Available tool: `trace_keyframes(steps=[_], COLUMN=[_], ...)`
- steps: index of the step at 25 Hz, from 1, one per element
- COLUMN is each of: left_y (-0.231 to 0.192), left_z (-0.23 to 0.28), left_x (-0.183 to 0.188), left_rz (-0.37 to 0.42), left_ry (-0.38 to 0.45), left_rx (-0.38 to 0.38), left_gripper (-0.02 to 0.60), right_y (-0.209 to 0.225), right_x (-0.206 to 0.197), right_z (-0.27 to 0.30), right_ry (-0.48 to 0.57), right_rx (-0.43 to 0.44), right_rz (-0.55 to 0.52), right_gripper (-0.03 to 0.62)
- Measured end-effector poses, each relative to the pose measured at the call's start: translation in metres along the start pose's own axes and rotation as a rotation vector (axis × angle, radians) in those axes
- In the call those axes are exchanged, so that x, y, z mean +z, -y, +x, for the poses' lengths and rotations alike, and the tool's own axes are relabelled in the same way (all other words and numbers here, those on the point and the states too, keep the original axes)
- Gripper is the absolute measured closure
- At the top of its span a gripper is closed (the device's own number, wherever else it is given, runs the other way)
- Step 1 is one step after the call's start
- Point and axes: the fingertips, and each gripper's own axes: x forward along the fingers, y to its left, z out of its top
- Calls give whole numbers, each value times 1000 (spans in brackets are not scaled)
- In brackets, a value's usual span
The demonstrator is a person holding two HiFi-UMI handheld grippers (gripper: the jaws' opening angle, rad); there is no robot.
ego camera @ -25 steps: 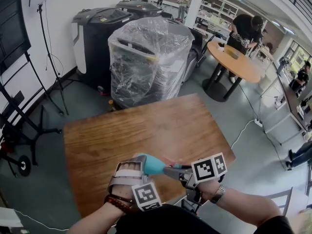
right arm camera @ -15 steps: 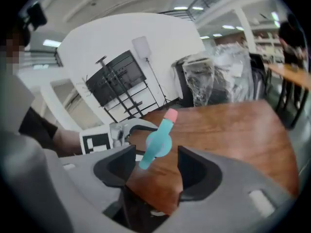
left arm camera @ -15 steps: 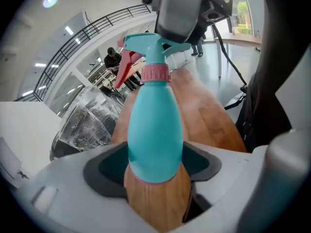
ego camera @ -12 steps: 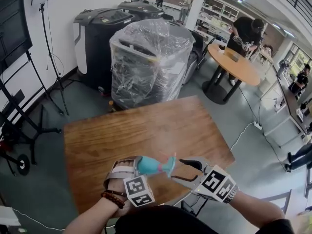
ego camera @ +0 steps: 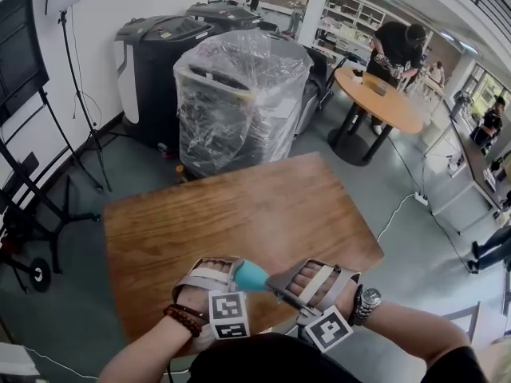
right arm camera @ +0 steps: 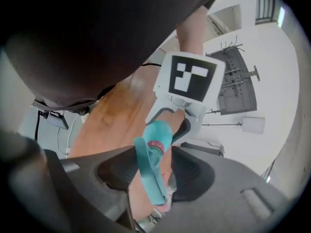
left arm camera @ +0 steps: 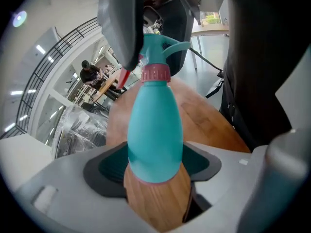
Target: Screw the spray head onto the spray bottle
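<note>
This looks like an open workshop or lab. A wooden surface (ego camera: 239, 214) stands on a grey floor (ego camera: 120, 166) near a plastic-wrapped machine (ego camera: 239, 94), a light stand (ego camera: 76, 78), stocked shelves (ego camera: 355, 14) and a round table (ego camera: 383, 102) with people about.

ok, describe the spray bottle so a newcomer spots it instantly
Find the brown wooden table in the head view; above its near edge, the left gripper clamps the base of the spray bottle. It is the only teal thing around, pear-shaped, with a pink collar under its spray head.
</note>
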Motion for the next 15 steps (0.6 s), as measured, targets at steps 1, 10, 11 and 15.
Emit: trace_keyframes(steps=[1, 10, 11, 15], left_y=[0, -21, -23, -21], left_z=[-1, -4, -3, 3], left_x=[2, -3, -4, -7], left_rz=[7, -28, -29, -25], left_ry=[0, -57, -67, -88], left_rx=[6, 155, 171, 204], left_gripper=[212, 213, 212, 213], right_y=[-3, 3, 5, 0], right_x=[1, -31, -37, -48], right_z=[1, 15, 17, 23], right_ry=[-1, 143, 183, 334], right_rx=[4, 267, 325, 559], right_rz=[-15, 1275, 1553, 2389], right_gripper=[447, 476, 476, 476])
